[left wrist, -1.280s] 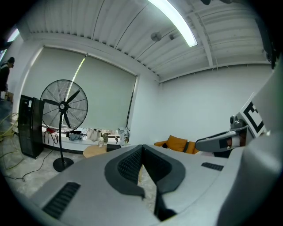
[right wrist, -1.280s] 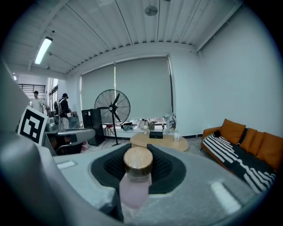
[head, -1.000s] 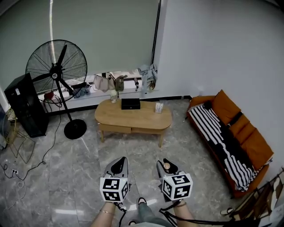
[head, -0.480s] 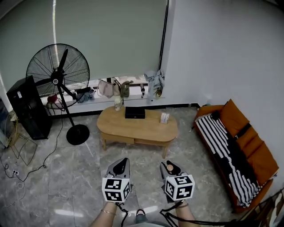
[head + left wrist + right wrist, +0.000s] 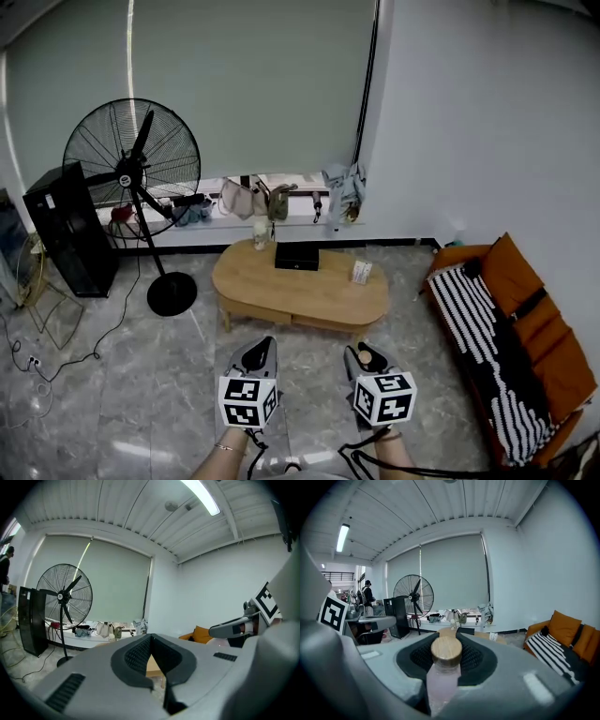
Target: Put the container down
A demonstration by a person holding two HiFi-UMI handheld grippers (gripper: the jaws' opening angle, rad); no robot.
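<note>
Held the translucent pinkish container (image 5: 442,681), round wooden lid (image 5: 446,649) on top, clamped between the right gripper's (image 5: 362,353) ribbed black pads (image 5: 472,658), above the marbled floor (image 5: 141,375), short of the oval wooden table (image 5: 309,292). Had the left gripper (image 5: 260,351) closed, empty.

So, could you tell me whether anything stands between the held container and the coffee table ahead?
Nothing visible does: only bare floor lies between the container in the right gripper and the coffee table, whose near half is bare.
</note>
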